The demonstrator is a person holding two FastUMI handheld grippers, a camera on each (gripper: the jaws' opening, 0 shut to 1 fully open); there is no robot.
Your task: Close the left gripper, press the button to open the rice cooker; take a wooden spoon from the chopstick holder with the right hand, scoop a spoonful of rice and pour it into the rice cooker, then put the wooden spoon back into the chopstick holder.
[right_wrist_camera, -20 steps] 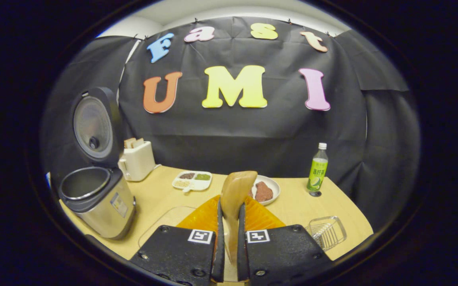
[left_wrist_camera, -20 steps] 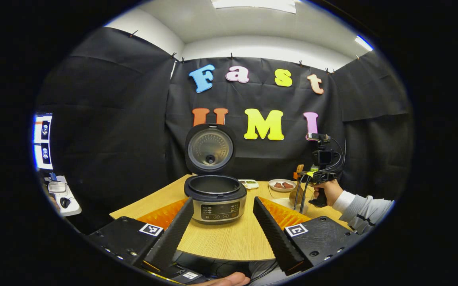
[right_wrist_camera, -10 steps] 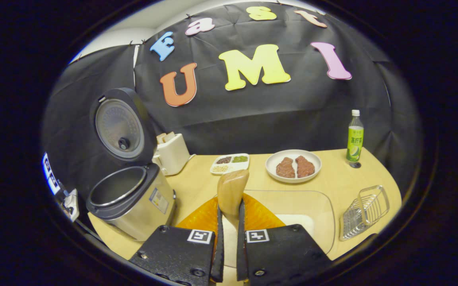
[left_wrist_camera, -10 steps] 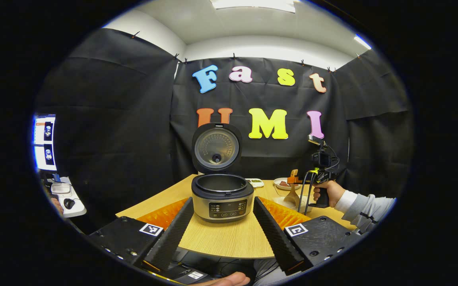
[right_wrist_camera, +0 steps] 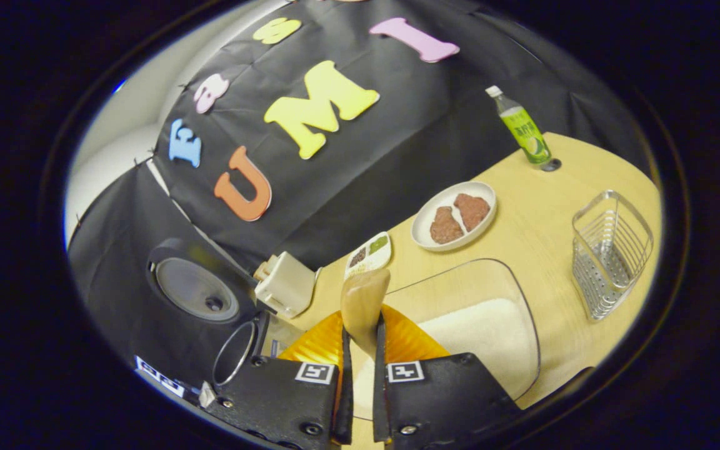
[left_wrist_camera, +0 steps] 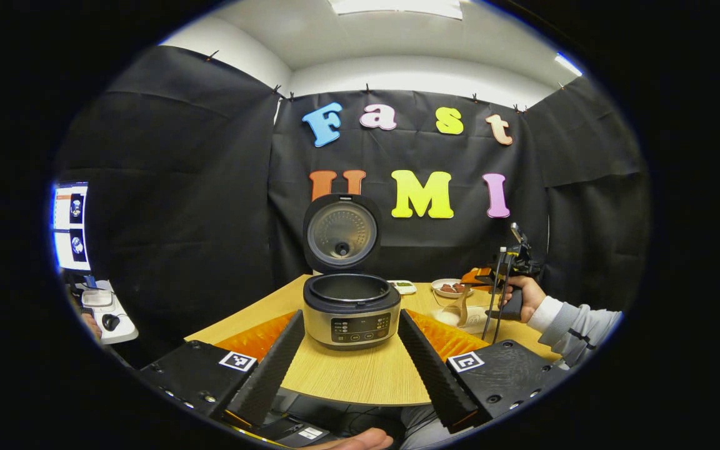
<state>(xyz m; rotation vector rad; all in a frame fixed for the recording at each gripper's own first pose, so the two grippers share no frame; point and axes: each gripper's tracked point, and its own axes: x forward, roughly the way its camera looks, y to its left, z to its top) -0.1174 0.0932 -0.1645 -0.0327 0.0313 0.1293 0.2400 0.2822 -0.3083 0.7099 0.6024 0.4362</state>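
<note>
Table (left_wrist_camera: 347, 375): rice cooker (left_wrist_camera: 350, 309) stands on it, lid raised, pot visible. Glass bowl (right_wrist_camera: 491, 294) of rice sits near the wire chopstick holder (right_wrist_camera: 610, 253). Left gripper (left_wrist_camera: 350, 356): fingers spread wide, holding nothing. Right gripper (right_wrist_camera: 360, 350): fingers clamped on the wooden spoon (right_wrist_camera: 363, 303), its head above the bowl's edge.

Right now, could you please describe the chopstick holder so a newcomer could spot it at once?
Start at the wooden table and find the clear glass dish of rice near its front. Just right of that dish stands the chopstick holder, beyond the plate of meat. It is the one wire-mesh metal basket, see-through and empty.
</note>
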